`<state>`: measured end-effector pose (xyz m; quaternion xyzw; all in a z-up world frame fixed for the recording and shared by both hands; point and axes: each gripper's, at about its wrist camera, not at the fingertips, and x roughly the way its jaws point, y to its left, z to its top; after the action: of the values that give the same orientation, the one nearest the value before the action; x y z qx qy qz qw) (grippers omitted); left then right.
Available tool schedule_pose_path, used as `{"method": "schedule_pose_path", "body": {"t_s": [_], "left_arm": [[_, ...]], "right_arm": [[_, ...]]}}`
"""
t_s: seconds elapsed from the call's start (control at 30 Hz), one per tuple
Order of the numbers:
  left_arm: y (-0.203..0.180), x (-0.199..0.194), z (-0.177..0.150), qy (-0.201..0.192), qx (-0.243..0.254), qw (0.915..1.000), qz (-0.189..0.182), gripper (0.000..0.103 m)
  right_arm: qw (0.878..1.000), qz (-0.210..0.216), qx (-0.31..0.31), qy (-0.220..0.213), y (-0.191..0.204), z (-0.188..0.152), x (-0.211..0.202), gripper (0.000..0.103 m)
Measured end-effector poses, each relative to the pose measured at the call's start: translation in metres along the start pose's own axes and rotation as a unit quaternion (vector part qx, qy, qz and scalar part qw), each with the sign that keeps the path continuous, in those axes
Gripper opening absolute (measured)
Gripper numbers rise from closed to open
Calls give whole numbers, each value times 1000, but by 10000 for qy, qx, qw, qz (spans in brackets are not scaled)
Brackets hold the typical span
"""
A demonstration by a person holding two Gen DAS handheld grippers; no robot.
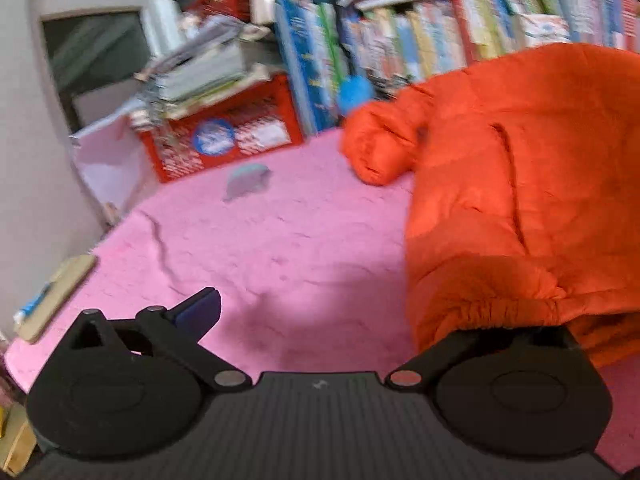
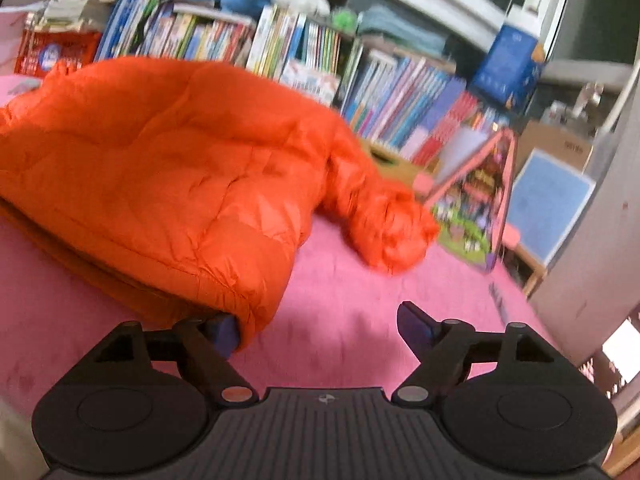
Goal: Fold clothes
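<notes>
Orange jacket (image 2: 168,160) heaped on pink surface (image 1: 280,240); left gripper (image 1: 332,320) and right gripper (image 2: 316,328) fingers apart, gripping nothing.

Bare pink blanket (image 1: 280,240) beside orange jacket (image 1: 520,180)

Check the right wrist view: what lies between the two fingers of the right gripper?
In the right wrist view, mostly bare pink blanket. The orange jacket hem overlaps only the left finger; the right gripper stands open, pressing nothing.
</notes>
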<state>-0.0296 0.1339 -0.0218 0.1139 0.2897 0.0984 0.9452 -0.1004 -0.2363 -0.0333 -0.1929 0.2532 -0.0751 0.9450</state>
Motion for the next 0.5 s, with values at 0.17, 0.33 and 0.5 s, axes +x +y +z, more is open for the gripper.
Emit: {"method": "schedule_pose_path", "body": {"t_s": [0.17, 0.33, 0.5], "left_arm": [[-3, -17, -1, -69, 320, 9988, -375, 103], [-18, -12, -8, 43, 492, 9985, -219, 103], [-1, -26, 0, 18, 223, 9972, -715, 103]], "right_arm": [[9994, -115, -4, 341, -7, -14, -12, 87], [9986, -228, 132, 459, -11, -17, -14, 93], [9965, 635, 509, 204, -24, -6, -37, 93]]}}
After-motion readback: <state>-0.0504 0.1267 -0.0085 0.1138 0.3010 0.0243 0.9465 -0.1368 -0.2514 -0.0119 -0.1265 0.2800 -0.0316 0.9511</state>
